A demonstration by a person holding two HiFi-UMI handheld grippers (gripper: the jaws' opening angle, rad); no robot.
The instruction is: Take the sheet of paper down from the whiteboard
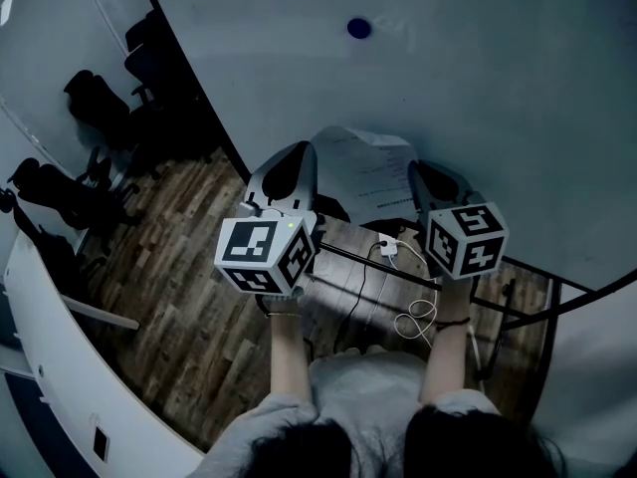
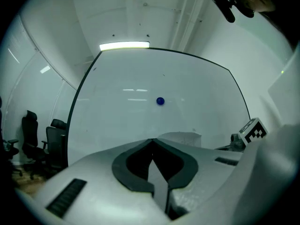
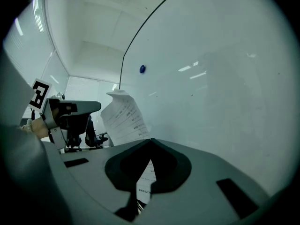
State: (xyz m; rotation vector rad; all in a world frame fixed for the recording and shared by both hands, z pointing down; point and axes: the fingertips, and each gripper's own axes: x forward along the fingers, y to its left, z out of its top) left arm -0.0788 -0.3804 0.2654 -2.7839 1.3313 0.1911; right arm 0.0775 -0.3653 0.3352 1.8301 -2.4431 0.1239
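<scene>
R gripper (image 3: 151,140): jaws closed on sheet of paper (image 3: 124,118), printed part pinched betw. pads. L gripper (image 2: 152,140): jaws closed too, pale strip of same sheet in gap. Sheet spans betw. both grippers, top edge curls free, just before whiteboard (image 1: 478,98). Blue magnet (image 1: 359,28) on board, well above both.

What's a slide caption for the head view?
Left tool and right tool pinch the sheet of paper before the whiteboard, under a blue magnet.
</scene>
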